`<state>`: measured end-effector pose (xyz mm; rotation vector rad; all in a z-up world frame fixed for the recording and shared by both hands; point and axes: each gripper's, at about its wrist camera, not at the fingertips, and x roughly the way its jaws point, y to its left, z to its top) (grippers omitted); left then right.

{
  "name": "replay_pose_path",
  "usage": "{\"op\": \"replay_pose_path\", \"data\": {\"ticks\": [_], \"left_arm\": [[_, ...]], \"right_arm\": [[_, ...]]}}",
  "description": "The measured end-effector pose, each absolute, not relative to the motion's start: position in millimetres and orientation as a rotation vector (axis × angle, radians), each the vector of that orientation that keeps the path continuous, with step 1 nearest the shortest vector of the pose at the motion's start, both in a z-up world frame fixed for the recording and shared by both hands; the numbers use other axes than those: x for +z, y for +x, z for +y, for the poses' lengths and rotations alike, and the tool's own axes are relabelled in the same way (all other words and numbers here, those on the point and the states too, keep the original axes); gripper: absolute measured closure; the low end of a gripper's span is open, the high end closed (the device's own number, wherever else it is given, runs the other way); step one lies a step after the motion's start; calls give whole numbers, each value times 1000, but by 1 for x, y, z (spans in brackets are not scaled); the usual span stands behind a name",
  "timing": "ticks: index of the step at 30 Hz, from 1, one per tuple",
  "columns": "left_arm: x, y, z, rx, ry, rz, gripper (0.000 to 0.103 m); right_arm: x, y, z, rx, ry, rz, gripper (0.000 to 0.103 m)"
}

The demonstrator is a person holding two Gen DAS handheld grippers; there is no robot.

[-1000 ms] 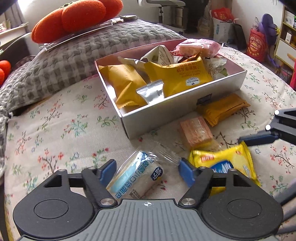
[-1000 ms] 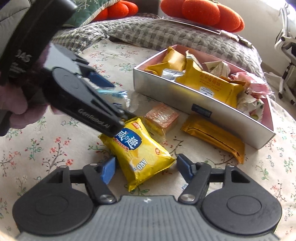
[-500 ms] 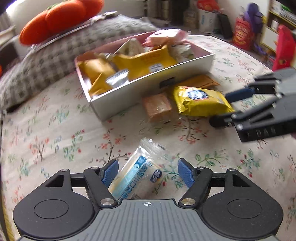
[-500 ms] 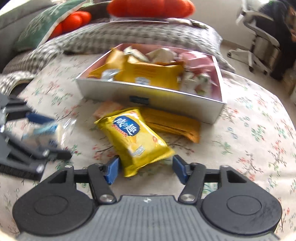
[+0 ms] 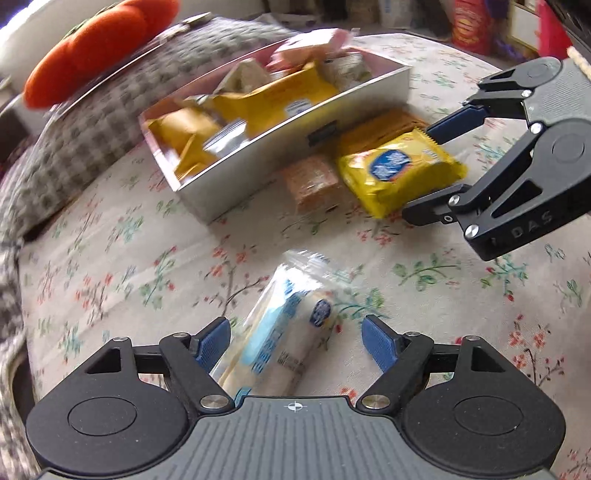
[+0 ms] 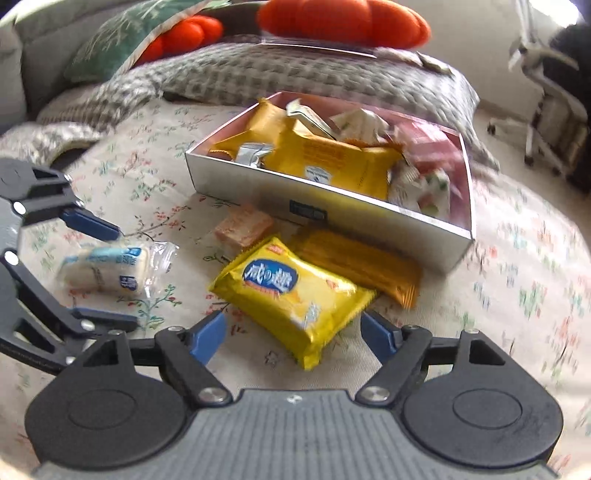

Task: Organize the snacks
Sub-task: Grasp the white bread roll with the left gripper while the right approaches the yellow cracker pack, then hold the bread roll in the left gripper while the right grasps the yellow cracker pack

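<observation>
Silver box [image 6: 332,216] held mixed packets, apparently crammed; left gripper [image 5: 295,338] opening astride white packet [image 5: 284,343], right gripper [image 6: 293,332] opening astride yellow packet [image 6: 291,295], neither gripped.

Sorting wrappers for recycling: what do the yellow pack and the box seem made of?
Yellow pack: glossy plastic or foil film, judging by its sheen and crimped ends. Box: probably coated card with a matte silver outside and pink lining, though metal can't be excluded.

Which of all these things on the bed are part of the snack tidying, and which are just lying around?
Part of it: silver box, yellow packet, white-blue packet, orange bar, small orange-brown snack.

Lying about: orange cushion, grey blanket, office chair.
</observation>
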<state>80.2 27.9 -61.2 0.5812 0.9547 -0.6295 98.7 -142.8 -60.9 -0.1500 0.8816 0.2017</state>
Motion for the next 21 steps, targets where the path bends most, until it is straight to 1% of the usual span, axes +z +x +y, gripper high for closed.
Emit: {"op": "replay_pose_path", "data": {"ticks": [3, 5, 6, 7, 8, 9, 10, 11, 12, 13, 15, 16, 17, 21], "left_arm": [[-61, 84, 36, -554, 506, 987, 26], [-60, 85, 42, -512, 443, 1004, 36], [-60, 86, 46, -493, 408, 1013, 39], [-60, 87, 50, -473, 369, 1025, 45], [-60, 89, 53, -455, 327, 1037, 52], [-60, 90, 57, -436, 287, 1046, 55], [-59, 90, 59, -415, 262, 1047, 60], [-59, 90, 60, -398, 252, 1047, 65], [-58, 90, 61, -382, 246, 1048, 67], [-58, 90, 61, -367, 240, 1048, 71], [-57, 90, 61, -349, 221, 1049, 76], [-57, 89, 62, -345, 212, 1049, 81], [-57, 88, 62, -337, 207, 1049, 82], [-55, 86, 62, -316, 191, 1047, 83]], "right_arm": [[-64, 110, -134, 207, -216, 885, 26], [-67, 115, -129, 214, -238, 896, 27], [-69, 115, -128, 210, -247, 904, 29], [-70, 117, -127, 211, -251, 911, 30], [-71, 117, -127, 214, -248, 914, 35], [-72, 118, -126, 222, -238, 923, 44], [-72, 117, -126, 229, -224, 927, 46], [-71, 116, -126, 233, -219, 925, 52], [-70, 114, -125, 234, -225, 924, 57], [-70, 112, -123, 236, -234, 922, 60], [-69, 110, -121, 242, -245, 923, 72], [-68, 108, -121, 242, -246, 923, 75], [-67, 107, -120, 241, -244, 925, 79], [-65, 105, -121, 238, -210, 935, 85]]}}
